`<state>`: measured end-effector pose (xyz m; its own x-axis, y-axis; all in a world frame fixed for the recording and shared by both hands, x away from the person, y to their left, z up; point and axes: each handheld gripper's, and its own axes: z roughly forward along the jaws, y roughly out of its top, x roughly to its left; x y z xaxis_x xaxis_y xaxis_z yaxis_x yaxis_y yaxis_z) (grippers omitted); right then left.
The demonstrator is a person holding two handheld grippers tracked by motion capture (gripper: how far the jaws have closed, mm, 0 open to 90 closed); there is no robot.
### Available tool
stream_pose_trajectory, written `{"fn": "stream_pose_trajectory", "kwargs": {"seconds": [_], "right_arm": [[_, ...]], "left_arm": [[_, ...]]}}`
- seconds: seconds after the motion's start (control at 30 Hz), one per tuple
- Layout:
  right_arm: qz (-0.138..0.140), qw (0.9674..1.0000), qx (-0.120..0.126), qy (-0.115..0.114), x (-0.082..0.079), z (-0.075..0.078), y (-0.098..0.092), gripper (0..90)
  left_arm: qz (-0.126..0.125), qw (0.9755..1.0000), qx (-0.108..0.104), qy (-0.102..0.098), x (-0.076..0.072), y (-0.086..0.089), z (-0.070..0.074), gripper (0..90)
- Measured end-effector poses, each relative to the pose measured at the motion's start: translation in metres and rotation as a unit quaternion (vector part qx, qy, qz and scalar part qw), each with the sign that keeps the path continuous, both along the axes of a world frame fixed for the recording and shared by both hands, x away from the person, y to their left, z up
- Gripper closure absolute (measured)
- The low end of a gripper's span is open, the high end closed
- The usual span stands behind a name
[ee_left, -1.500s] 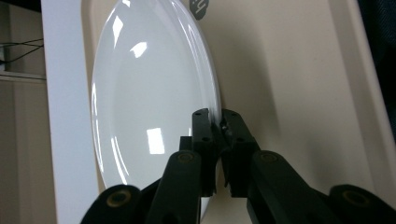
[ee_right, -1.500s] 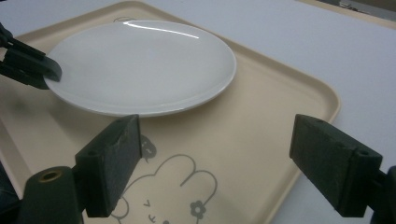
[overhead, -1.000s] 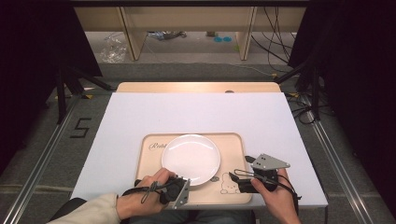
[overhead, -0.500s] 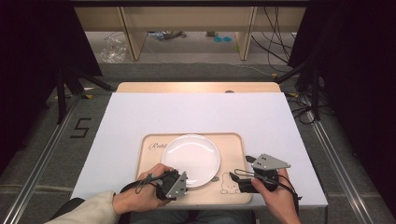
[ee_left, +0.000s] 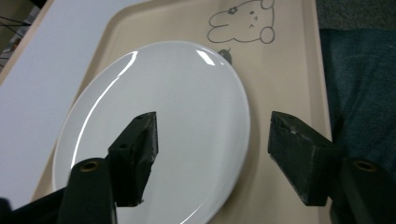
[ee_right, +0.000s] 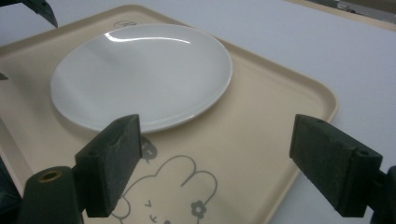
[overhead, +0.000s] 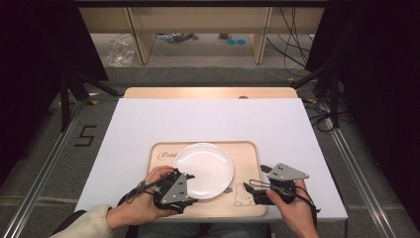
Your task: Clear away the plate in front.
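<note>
A round white plate (overhead: 203,169) lies empty on a beige tray (overhead: 245,153) with a bunny drawing, near the table's front edge. My left gripper (overhead: 190,184) hovers at the plate's near-left rim. Its jaws have just been opening and now stand wide. In the left gripper view the plate (ee_left: 159,126) has its rim between the jaws of my left gripper (ee_left: 212,135), one jaw over the plate, the other over the tray (ee_left: 289,70), and no pad presses on it. My right gripper (overhead: 250,191) rests open at the tray's near-right corner. In the right gripper view it (ee_right: 217,140) stands over the bunny, short of the plate (ee_right: 140,74).
The tray sits on a white board (overhead: 208,119) that covers a wooden table (overhead: 208,92). Black stands (overhead: 64,94) flank the table on both sides, and cables (overhead: 292,39) trail on the floor behind. The board's far half is bare.
My left gripper has moved a little away from the person and up over the plate's near rim, and its jaws have spread from nearly shut to wide. The right hand has stayed put.
</note>
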<state>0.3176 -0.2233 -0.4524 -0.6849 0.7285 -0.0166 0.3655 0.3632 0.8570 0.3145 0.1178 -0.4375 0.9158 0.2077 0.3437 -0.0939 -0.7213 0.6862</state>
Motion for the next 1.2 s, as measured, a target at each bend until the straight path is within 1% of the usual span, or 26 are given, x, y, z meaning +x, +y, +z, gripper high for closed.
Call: {"fn": "stream_pose_trajectory", "kwargs": {"seconds": [0.1,0.13,0.17,0.2,0.27,0.33,0.37,0.4,0.43,0.47,0.5,0.57,0.6,0.63,0.67,0.7,0.73,0.77,0.8,0.83,0.87,0.93,1.0,1.1,1.17,1.2], "right_arm": [[-0.001,1.0000,0.001,-0.001,0.000,0.000,0.000,17.9],[-0.001,1.0000,0.003,0.004,0.000,0.001,-0.001,17.9],[0.000,1.0000,0.003,0.002,0.000,0.000,-0.001,17.9],[-0.002,1.0000,0.006,0.002,0.000,0.000,-0.001,17.9],[-0.001,1.0000,0.005,0.002,-0.001,0.001,-0.001,17.9],[0.000,1.0000,0.006,0.003,-0.001,0.001,-0.001,17.9],[0.000,1.0000,0.005,0.002,-0.001,0.001,-0.001,17.9],[0.000,1.0000,0.005,0.002,-0.001,0.001,-0.001,17.9],[0.001,1.0000,0.005,0.002,-0.001,0.001,-0.001,17.9],[0.001,1.0000,0.005,0.003,-0.001,0.001,-0.001,17.9],[0.000,1.0000,0.006,0.003,-0.001,0.001,0.000,17.9],[0.001,1.0000,0.005,0.003,-0.001,0.001,-0.001,17.9],[0.001,1.0000,0.005,0.002,-0.001,0.001,-0.001,17.9],[0.000,1.0000,0.006,0.003,-0.001,0.001,0.000,17.9],[-0.001,1.0000,0.007,0.002,-0.001,0.001,0.000,17.9],[-0.001,1.0000,0.007,0.001,-0.001,0.001,0.000,17.9],[0.001,1.0000,0.006,0.001,-0.001,0.001,0.000,17.9],[0.002,1.0000,0.006,0.000,-0.001,0.001,0.000,17.9],[0.002,1.0000,0.007,0.000,-0.001,0.001,0.000,17.9],[0.002,1.0000,0.005,0.002,-0.002,0.001,0.000,17.9],[0.002,1.0000,0.003,0.002,-0.002,0.002,0.000,17.9],[0.002,1.0000,0.004,0.003,-0.002,0.001,0.000,17.9],[0.002,1.0000,0.004,0.003,-0.002,0.002,0.000,17.9],[0.002,1.0000,0.005,0.004,-0.002,0.002,0.000,17.9],[0.004,1.0000,0.007,0.001,-0.002,0.001,0.001,17.9],[0.004,1.0000,0.007,0.002,-0.002,0.001,0.001,17.9]], "left_arm": [[0.011,0.9998,-0.019,-0.003,0.001,0.008,0.005,26.5],[0.005,0.9996,-0.027,-0.009,0.003,0.010,0.007,25.7],[0.016,0.9991,-0.039,-0.003,0.003,0.014,0.008,25.1],[0.022,0.9986,-0.048,-0.003,0.004,0.017,0.009,24.9],[0.036,0.9976,-0.058,-0.004,0.006,0.023,0.010,23.8],[0.039,0.9973,-0.062,0.008,0.008,0.031,0.011,23.7],[0.044,0.9966,-0.069,0.012,0.009,0.035,0.010,23.3],[0.049,0.9963,-0.070,0.012,0.010,0.038,0.010,23.4],[0.057,0.9953,-0.076,0.015,0.010,0.041,0.009,23.3],[0.058,0.9956,-0.072,0.013,0.011,0.044,0.009,23.3],[0.067,0.9941,-0.084,0.016,0.011,0.047,0.008,23.3],[0.077,0.9929,-0.089,0.017,0.013,0.055,0.008,23.3],[0.079,0.9932,-0.083,0.016,0.014,0.059,0.009,23.3],[0.086,0.9912,-0.098,0.019,0.015,0.061,0.008,23.3],[0.092,0.9907,-0.098,0.021,0.016,0.064,0.008,23.4],[0.096,0.9893,-0.107,0.023,0.017,0.066,0.008,23.4],[0.103,0.9882,-0.111,0.024,0.018,0.070,0.008,23.4],[0.109,0.9879,-0.108,0.023,0.018,0.074,0.008,23.4],[0.117,0.9862,-0.115,0.024,0.019,0.077,0.008,23.4],[0.120,0.9857,-0.116,0.021,0.021,0.080,0.007,23.5],[0.128,0.9845,-0.118,0.024,0.022,0.083,0.007,23.5],[0.134,0.9840,-0.115,0.022,0.024,0.089,0.007,23.7],[0.134,0.9837,-0.119,0.013,0.029,0.095,0.006,23.8],[0.146,0.9814,-0.123,0.024,0.032,0.100,0.002,24.1],[0.151,0.9804,-0.124,0.027,0.034,0.103,0.001,24.1],[0.154,0.9788,-0.132,0.029,0.035,0.103,0.000,24.3]]}}
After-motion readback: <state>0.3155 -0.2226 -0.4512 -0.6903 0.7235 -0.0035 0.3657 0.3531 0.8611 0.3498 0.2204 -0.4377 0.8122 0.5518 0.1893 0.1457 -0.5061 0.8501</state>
